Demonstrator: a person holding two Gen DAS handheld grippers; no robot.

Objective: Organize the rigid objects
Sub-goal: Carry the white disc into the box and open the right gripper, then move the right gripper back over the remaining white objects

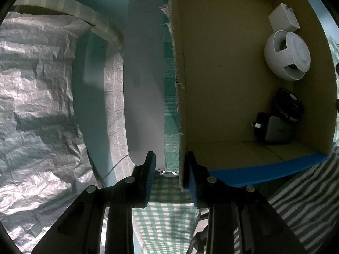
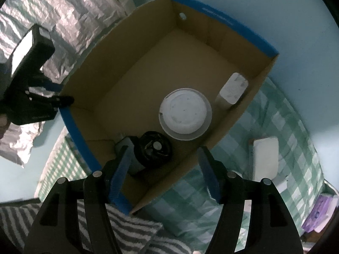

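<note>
From my left wrist camera, the left gripper straddles the torn near wall of the cardboard box, one pad outside and one inside, jaws narrowly parted; I cannot tell whether they pinch the wall or only bracket it. Inside, along the far side, sit a white charger block, a round white holder, a black round gadget and a dark adapter. From my right wrist camera, the right gripper hangs wide open and empty over the box's near corner, above the same four items. Outside the box, on the green checked cloth, lies a white rectangular item, which I judge the next thing to collect. To do this well, I'd steady the box with the left, swing the right over that item, square the pads across its narrow sides, and set it on bare floor.
</note>
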